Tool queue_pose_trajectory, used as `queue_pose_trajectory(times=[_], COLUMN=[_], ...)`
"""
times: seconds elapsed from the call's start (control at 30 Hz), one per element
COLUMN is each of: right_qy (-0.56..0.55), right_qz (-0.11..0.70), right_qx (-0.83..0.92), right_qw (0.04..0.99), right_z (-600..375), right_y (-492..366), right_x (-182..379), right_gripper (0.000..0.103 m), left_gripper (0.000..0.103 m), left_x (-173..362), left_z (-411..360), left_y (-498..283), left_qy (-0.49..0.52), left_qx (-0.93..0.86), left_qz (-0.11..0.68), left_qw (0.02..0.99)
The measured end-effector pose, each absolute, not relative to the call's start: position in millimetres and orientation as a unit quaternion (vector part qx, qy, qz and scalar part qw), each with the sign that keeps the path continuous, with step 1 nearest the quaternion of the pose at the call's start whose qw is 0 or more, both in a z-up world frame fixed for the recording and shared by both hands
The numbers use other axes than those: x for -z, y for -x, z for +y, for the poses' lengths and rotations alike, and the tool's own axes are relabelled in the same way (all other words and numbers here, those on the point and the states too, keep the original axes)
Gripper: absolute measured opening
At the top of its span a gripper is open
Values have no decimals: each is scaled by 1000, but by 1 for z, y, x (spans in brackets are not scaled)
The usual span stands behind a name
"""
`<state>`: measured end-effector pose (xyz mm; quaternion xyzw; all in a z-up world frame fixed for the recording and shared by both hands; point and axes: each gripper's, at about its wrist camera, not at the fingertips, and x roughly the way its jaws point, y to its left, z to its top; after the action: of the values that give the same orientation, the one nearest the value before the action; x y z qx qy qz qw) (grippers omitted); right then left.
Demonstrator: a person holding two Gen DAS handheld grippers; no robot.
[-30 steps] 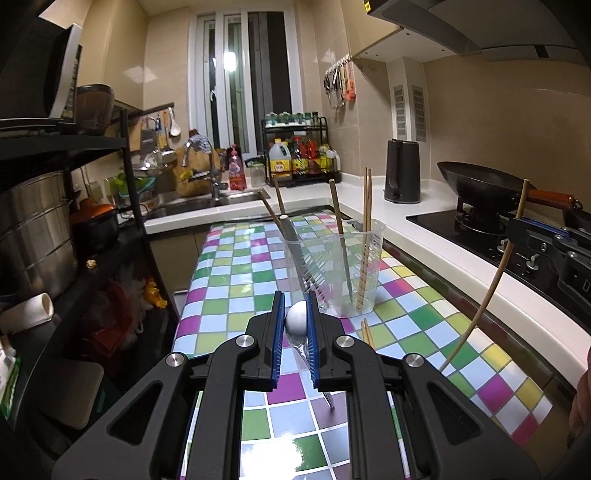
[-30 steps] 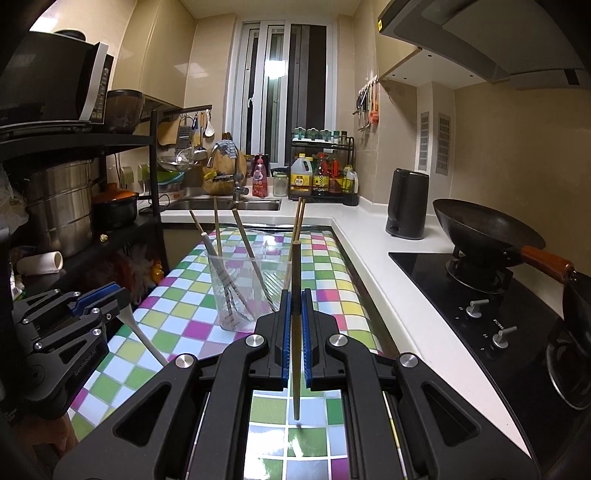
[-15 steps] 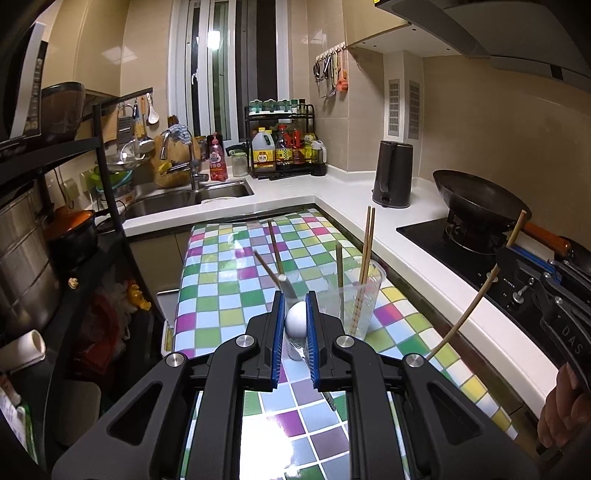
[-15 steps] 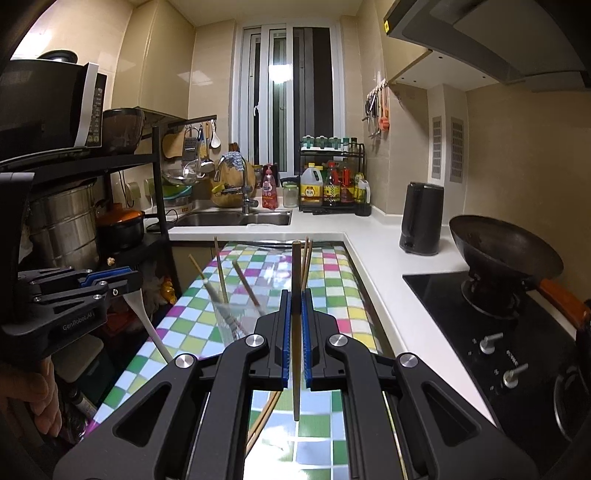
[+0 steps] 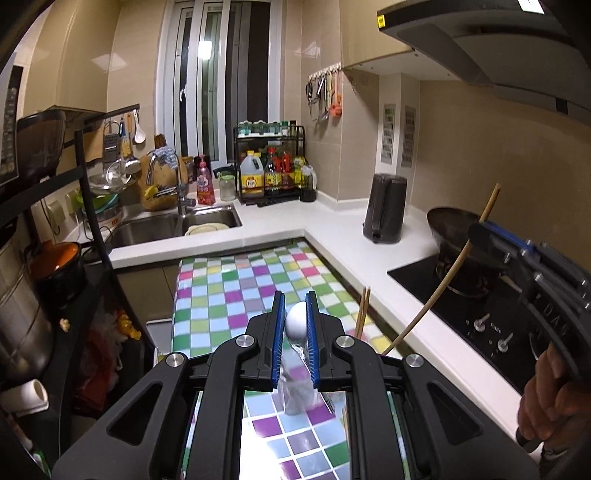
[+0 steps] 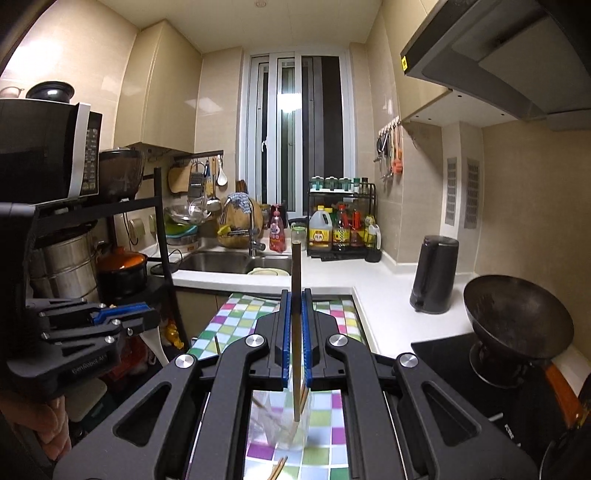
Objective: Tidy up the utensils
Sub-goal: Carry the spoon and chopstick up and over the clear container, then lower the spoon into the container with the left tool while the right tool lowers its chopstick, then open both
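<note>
Where lettering can be made out, reads "GenRobot.AI" on the flank of the left gripper (image 6: pixel 149 321), and "DAS", cut off by the frame edge, on the side of the right gripper (image 5: pixel 475 234). Carries a yellow label on the oil jug (image 6: pixel 319 233) in the bottle rack (image 6: pixel 372 206) at the far corner of the counter; characters too small to read. Same for the tiny print beside the hob knobs (image 5: pixel 480 325) and the yellow sticker (image 5: pixel 381 23) on the hood.

Left gripper: clenched on a white spoon (image 5: pixel 296 318), rounded end poking up between the blue pads, the rest hanging below, above the checkered worktop (image 5: pixel 229 288). Right gripper: clamped tight on a single chopstick (image 6: pixel 295 266), held upright in its own view and slanting in the left wrist view, lower tip down over the clear cup (image 6: pixel 282 430).

Clear cup: stands on the checkered worktop towards its near end, below both grippers, with several chopsticks leaning inside; a pair of them (image 5: pixel 364 310) sticking up just right of the left gripper. Two more chopsticks (image 6: pixel 277 468) lying flat on the worktop near its front edge, just beside the cup.

Elsewhere: a pale dish (image 5: pixel 205 229) in the steel sink (image 5: pixel 155 225); an orange-lidded pot (image 6: pixel 122 264) and a tall steel pot (image 6: pixel 66 264) on the black shelf along the left edge; a dark wok (image 6: pixel 517 321) on the hob; a black kettle (image 6: pixel 434 275) on the white counter. A hand (image 5: pixel 546 398) around the right gripper's grip, another (image 6: pixel 48 421) under the left.
</note>
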<state>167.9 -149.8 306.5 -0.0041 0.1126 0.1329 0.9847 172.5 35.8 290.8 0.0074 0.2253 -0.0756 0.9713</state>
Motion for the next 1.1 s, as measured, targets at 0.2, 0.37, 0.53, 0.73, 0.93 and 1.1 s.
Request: queue_pose_trajectory(times=[0.2,0.37,0.53,0.73,0.93,1.1], right_qy=[-3,-12,-8,-4,0,-2], right_qz=[121,136,160,206,239,231], right_qx=[-141,-141,-147,-159,-161,-152], right_qw=[983,981,976,966,957,961], right_z=[-141,-140,-136,-131,-127,-131], right_y=[-200,-223,-240,-254,-260,-249], right_x=[-297,-271,-241,-207,-190,-197], right_gripper=[6,6,6,6,13,28], left_gripper=[12,12,12,12,27,27], left_x=[-298,-267,-220,-182,-183,-211], left_z=[36,29,17,13,15,27], left_y=[-210,-242,-266,-280,-278,-255], left_qy=[-10,-28,-39,-37,-30,-5], left_qx=[59,60,73,85,88,79], left_qz=[219,239,283,325,322,285], left_qw=[974,969,955,941,942,955])
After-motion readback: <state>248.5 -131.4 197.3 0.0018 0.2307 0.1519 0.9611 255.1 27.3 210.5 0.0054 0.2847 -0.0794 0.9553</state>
